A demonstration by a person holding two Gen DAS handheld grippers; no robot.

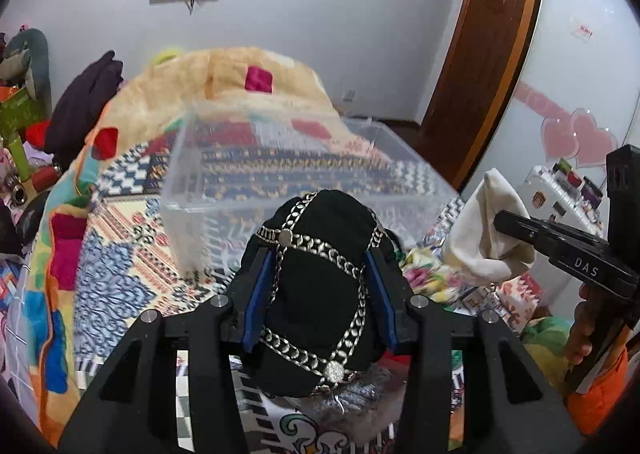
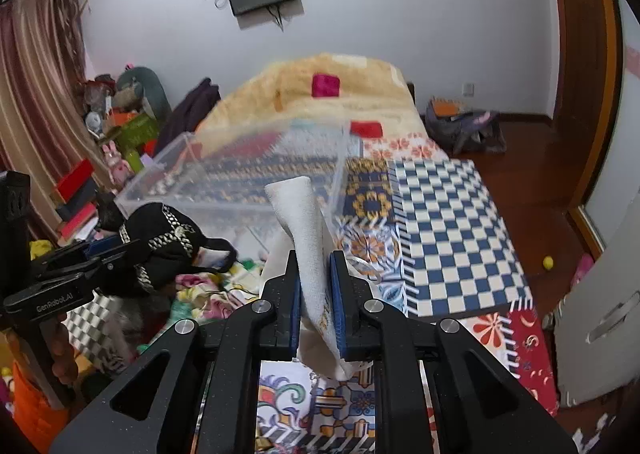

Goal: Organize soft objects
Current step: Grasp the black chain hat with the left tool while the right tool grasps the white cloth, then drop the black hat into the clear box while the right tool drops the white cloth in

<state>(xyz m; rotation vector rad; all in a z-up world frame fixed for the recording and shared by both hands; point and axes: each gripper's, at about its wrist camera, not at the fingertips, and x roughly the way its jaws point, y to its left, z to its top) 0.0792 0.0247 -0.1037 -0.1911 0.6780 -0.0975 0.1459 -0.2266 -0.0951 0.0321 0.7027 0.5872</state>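
Left wrist view: left gripper (image 1: 320,274) clamps a black cap (image 1: 316,286), right gripper (image 2: 316,290) clamps a cream cloth (image 2: 304,221); next, probably release both into the clear bin (image 1: 280,157) ahead of the fingers.

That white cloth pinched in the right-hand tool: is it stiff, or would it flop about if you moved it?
Probably floppy. The white cloth bunches into a narrow fold where the right gripper squeezes it, and its lower end droops loosely below the pads. It looks light: one thin pinch holds it up. The towel-like texture suggests it will not slip easily.
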